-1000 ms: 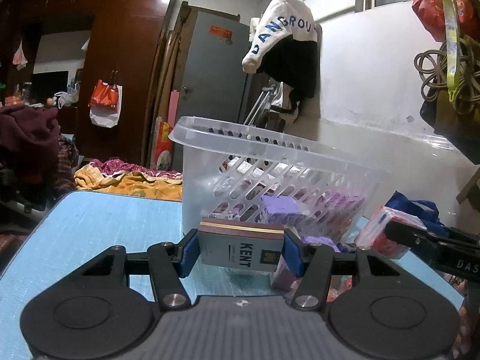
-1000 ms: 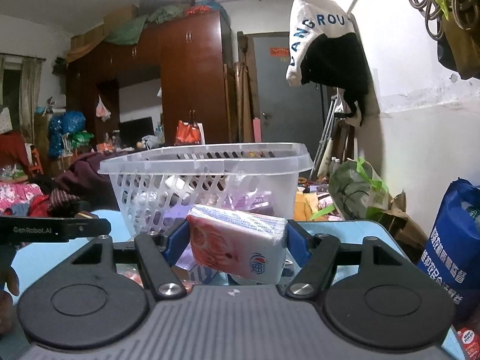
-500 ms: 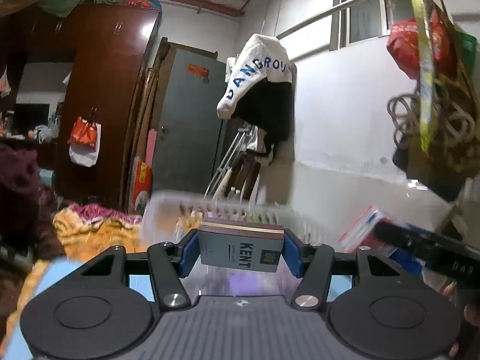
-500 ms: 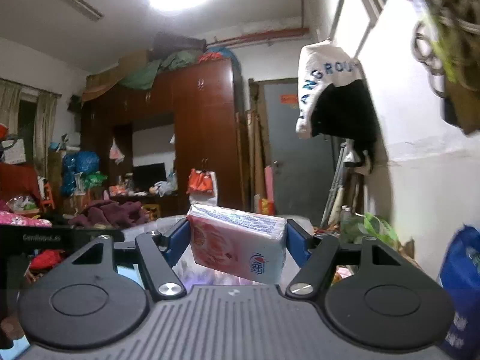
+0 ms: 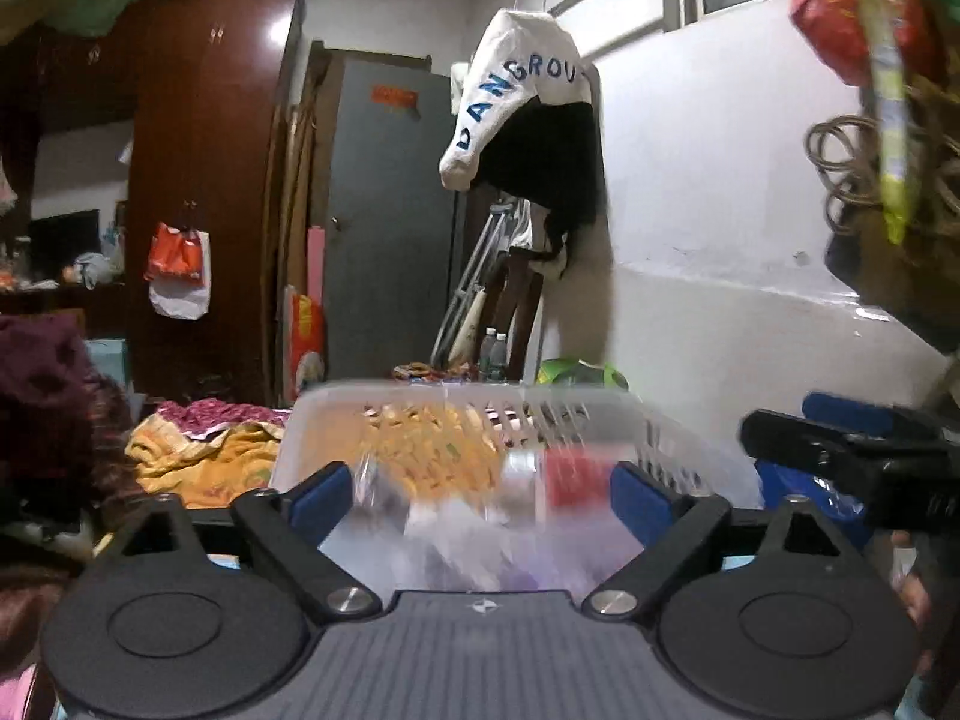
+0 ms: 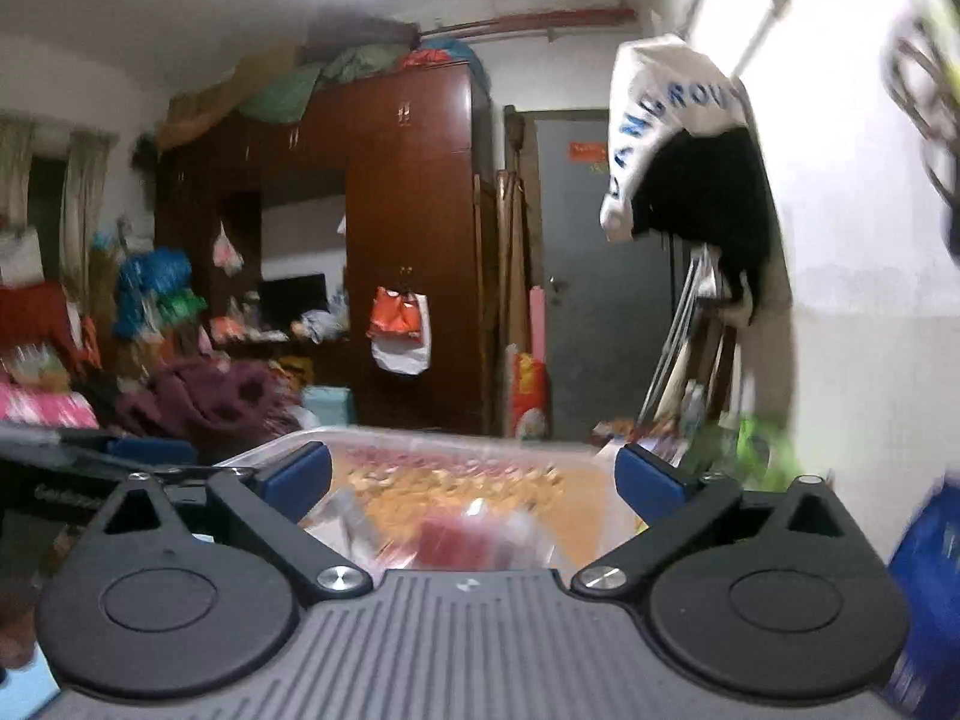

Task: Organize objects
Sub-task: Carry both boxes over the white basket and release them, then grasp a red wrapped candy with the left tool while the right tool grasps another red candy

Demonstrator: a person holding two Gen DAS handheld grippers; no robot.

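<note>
Both tongs are now over the clear plastic basket point(image 5: 336, 420) w/ jaws opening wide and nothing between the pads. A sec ago the left gripper point(image 5: 480, 495) was clamped on a dark cigarette box and the right gripper point(image 6: 474, 477) on a pink-and-white tissue pack; both items are gone from the jaws now. So this reads as a double drop into the basket.

Left wrist view: blue pads sit far apart, basket rim just ahead and below, contents blurred. A red blur point(image 5: 579, 474) and some clear wrapping lie inside, prob. the dropped stuff or what was in there already; can't tell which is which. The cigarette box itself can't be made out.

Right wrist view: same story. Pads spread wide, basket point(image 6: 420, 441) below and in front, a reddish-pink shape point(image 6: 462, 543) low in it, likely the tissue pack, but blur makes that a guess. The orange-yellow seen through the basket looks like cloth beyond it, not contents.

The other tool shows at each frame's edge, so the two hands are side by side above the basket.

For the task: two more items look to be binned, both hands free. Next step, I'd judge, is going back to the desk for whatever's left; no desk top shows clearly here, so can't say what remains.
</note>
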